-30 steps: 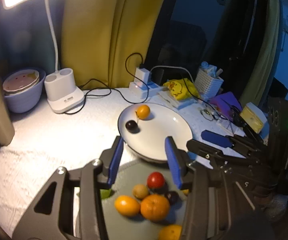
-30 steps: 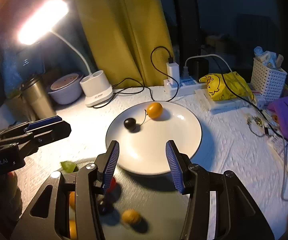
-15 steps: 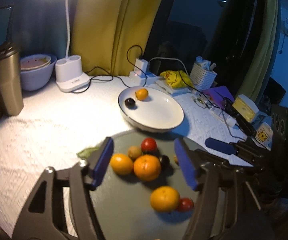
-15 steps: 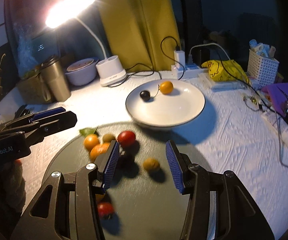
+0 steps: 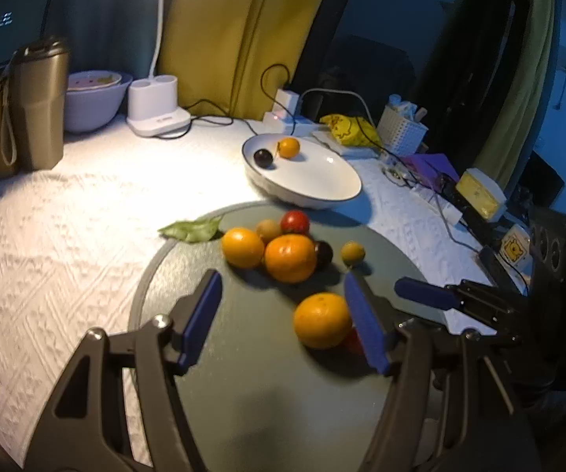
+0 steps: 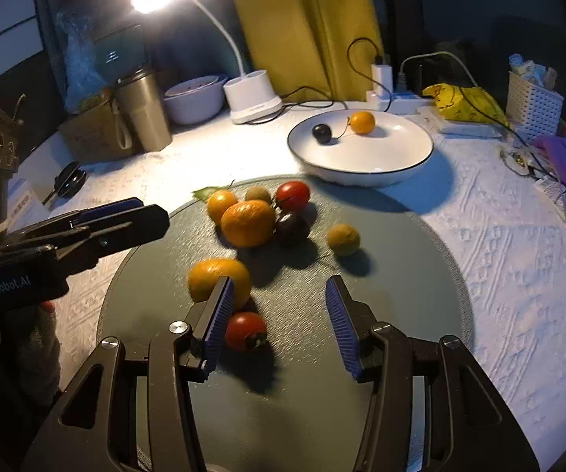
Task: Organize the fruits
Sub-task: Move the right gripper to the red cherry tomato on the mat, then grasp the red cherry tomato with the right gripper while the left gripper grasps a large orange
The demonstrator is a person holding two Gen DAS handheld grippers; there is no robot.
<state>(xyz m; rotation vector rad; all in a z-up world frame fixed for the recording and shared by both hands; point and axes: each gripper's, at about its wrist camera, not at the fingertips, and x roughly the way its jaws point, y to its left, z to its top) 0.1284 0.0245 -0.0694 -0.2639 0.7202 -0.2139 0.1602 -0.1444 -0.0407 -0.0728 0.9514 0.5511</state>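
A round grey board (image 5: 243, 373) (image 6: 401, 275) holds several fruits: oranges (image 5: 290, 257) (image 6: 247, 222), a near orange (image 5: 322, 319) (image 6: 219, 278), red tomatoes (image 5: 294, 222) (image 6: 245, 330), a dark plum (image 6: 291, 227) and a small brownish fruit (image 5: 352, 252) (image 6: 343, 239). A white plate (image 5: 322, 188) (image 6: 381, 157) behind it holds a small orange (image 5: 288, 147) (image 6: 362, 122) and a dark fruit (image 5: 263, 157) (image 6: 321, 132). My left gripper (image 5: 283, 314) is open and empty above the board, the near orange by its right finger. My right gripper (image 6: 279, 314) is open and empty, the near tomato just inside its left finger.
A green leaf (image 5: 192, 230) lies at the board's far left edge. A metal tumbler (image 5: 39, 102), a bowl (image 5: 90, 98), a lamp base (image 5: 157, 110), a power strip with cables (image 6: 385, 90), a yellow bag (image 6: 464, 106) and a white basket (image 6: 534, 102) line the back.
Both grippers have pulled back and up from the plate, so the whole board with its fruits has come into view. Both stay open and empty.
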